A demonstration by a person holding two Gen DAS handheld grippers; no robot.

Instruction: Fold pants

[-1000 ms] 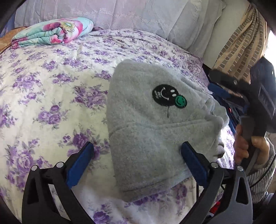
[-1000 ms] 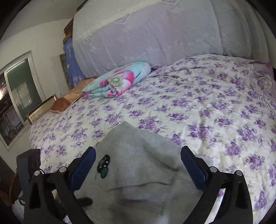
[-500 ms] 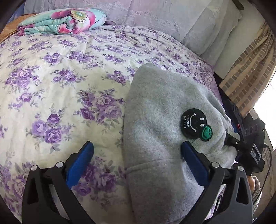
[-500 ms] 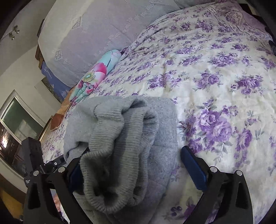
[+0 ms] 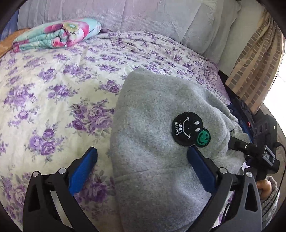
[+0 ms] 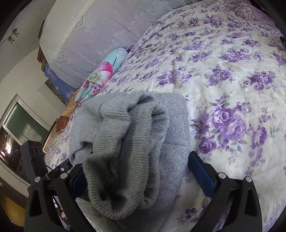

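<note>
Since half a second ago not much has shifted: the left wrist view has tipped up a touch, so the folded teal-and-pink floral blanket [image 5: 55,36] and the pale lilac lace-covered headboard cushions [image 5: 125,14] sit lower in the picture, and the grey fleece pants [image 5: 160,142] look about where they were. A full second back the right wrist camera was looking at them from farther off, with the ribbed part not yet showing up close. Right now the pants are a folded bundle lying on the cream quilted bedspread with purple roses [image 5: 44,98], near the bed's edge on the side by the brown brick-patterned curtain [image 5: 253,67]. On top of the bundle you can see a round black smiley patch [image 5: 186,128] with a smaller green smiley patch [image 5: 203,137] touching its edge. The left gripper [image 5: 143,167] has its blue-padded jaws spread wide, one finger over the bedspread and the other over the fleece just below the patches, not pinching anything. The right gripper [image 6: 135,176] is spread wide too; the thick ribbed grey cuff [image 6: 116,169] is bunched up between its fingers and drapes over the left pad, but the fingers aren't clamped on it. Whether the pads actually touch the cloth, I can't tell. From the left wrist view the other tool's black body and a hand in a striped sleeve [image 5: 266,189] show at the right edge.
</note>
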